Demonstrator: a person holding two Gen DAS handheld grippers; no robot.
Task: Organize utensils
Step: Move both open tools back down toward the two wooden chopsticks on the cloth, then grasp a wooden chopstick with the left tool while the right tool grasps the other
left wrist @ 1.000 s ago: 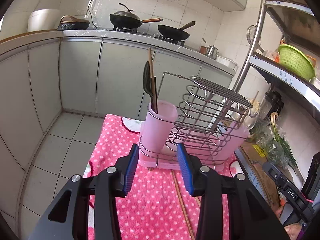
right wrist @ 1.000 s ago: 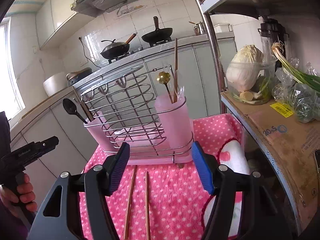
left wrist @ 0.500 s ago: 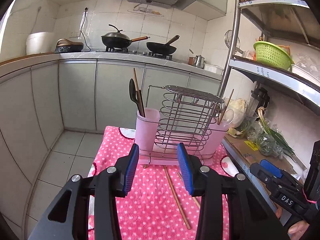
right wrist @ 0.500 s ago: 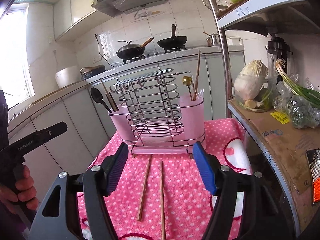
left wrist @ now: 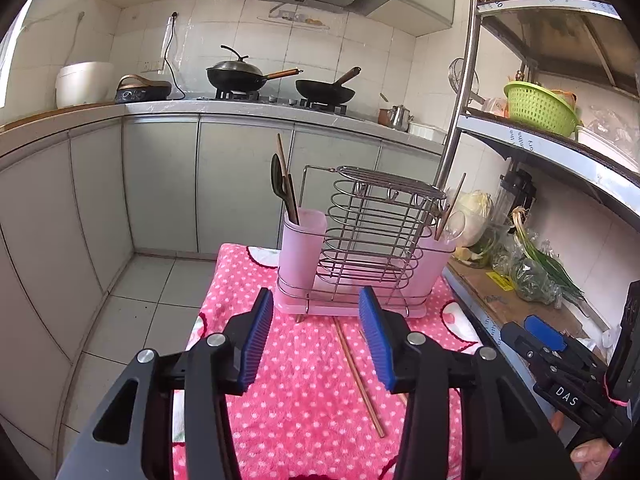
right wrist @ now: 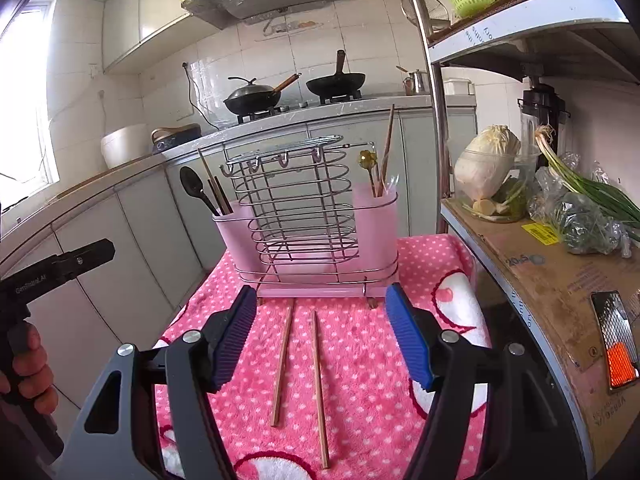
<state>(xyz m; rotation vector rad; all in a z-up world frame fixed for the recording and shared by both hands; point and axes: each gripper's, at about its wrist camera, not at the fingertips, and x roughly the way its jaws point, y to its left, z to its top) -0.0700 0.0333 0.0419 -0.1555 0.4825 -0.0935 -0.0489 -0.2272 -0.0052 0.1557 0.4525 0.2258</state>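
A wire utensil rack with two pink cups stands on a pink dotted cloth. The left cup holds a black spoon and chopsticks. The right cup holds a gold spoon and a chopstick. Two loose wooden chopsticks lie on the cloth in front of the rack; one shows in the left wrist view. My left gripper and right gripper are open and empty above the cloth.
A counter with two woks runs behind. A metal shelf with cabbage, greens and a green basket stands at the right. The floor drops off at the left.
Both grippers have pulled back and up from the rack. The rack looks smaller and more of the cloth and the loose chopsticks show.
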